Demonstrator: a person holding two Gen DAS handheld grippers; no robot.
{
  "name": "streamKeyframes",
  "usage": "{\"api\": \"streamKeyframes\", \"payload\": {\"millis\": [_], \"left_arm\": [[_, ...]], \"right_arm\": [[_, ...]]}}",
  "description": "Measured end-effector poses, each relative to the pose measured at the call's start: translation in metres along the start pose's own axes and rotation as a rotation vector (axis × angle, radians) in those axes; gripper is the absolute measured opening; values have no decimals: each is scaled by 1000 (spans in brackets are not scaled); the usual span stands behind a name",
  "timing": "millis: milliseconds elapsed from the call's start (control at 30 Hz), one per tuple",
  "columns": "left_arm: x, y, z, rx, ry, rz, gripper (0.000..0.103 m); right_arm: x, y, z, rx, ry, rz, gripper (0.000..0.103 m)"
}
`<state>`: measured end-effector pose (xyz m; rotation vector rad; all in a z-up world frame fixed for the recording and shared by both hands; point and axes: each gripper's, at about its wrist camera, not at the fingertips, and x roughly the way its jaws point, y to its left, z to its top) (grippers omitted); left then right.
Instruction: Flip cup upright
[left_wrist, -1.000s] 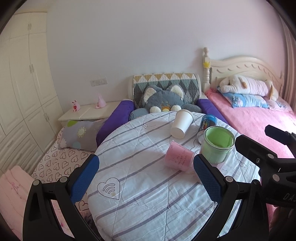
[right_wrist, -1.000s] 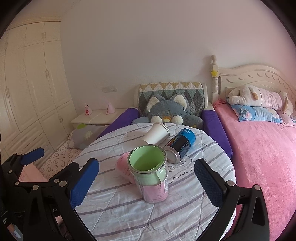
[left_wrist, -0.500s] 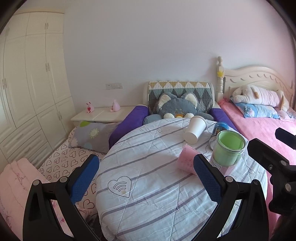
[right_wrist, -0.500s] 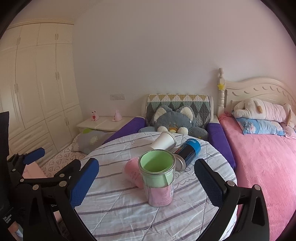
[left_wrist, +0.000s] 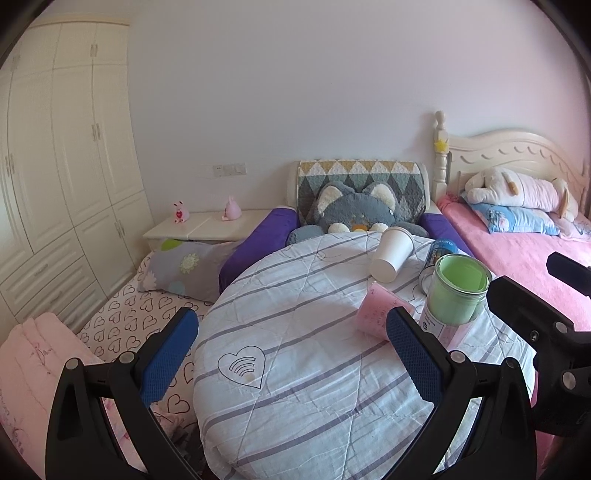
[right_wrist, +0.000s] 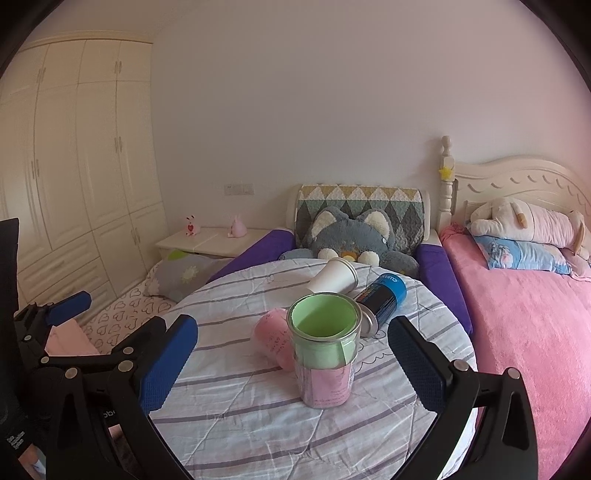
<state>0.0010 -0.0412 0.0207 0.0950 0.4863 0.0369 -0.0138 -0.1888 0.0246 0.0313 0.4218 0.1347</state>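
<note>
A round table (left_wrist: 295, 369) with a striped white cloth holds several cups. A green-lined cup (left_wrist: 456, 293) stands upright at the right; it also shows in the right wrist view (right_wrist: 325, 347). A pink cup (left_wrist: 376, 314) lies on its side beside it, and in the right wrist view (right_wrist: 271, 338). A white paper cup (left_wrist: 391, 253) lies tipped further back, also in the right wrist view (right_wrist: 332, 277). A blue can (right_wrist: 384, 299) lies beside it. My left gripper (left_wrist: 291, 362) is open and empty, in front of the table. My right gripper (right_wrist: 291, 363) is open and empty, short of the green cup.
A grey plush cat (left_wrist: 354, 214) leans on a quilted headboard behind the table. A pink bed (right_wrist: 535, 332) lies to the right, with a plush dog (right_wrist: 524, 221). A nightstand (left_wrist: 207, 225) and a white wardrobe (left_wrist: 55, 166) stand to the left.
Both grippers have drawn back and up from the table, so the cups look smaller and further off. The cups have not moved. Both grippers stay open.
</note>
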Motion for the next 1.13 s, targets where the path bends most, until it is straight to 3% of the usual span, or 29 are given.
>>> {"api": "streamKeyframes", "payload": {"millis": [1133], "left_arm": [[22,0,-8,17,70,-27,103]], "right_arm": [[28,-10,-11,60,77,-9,103]]}}
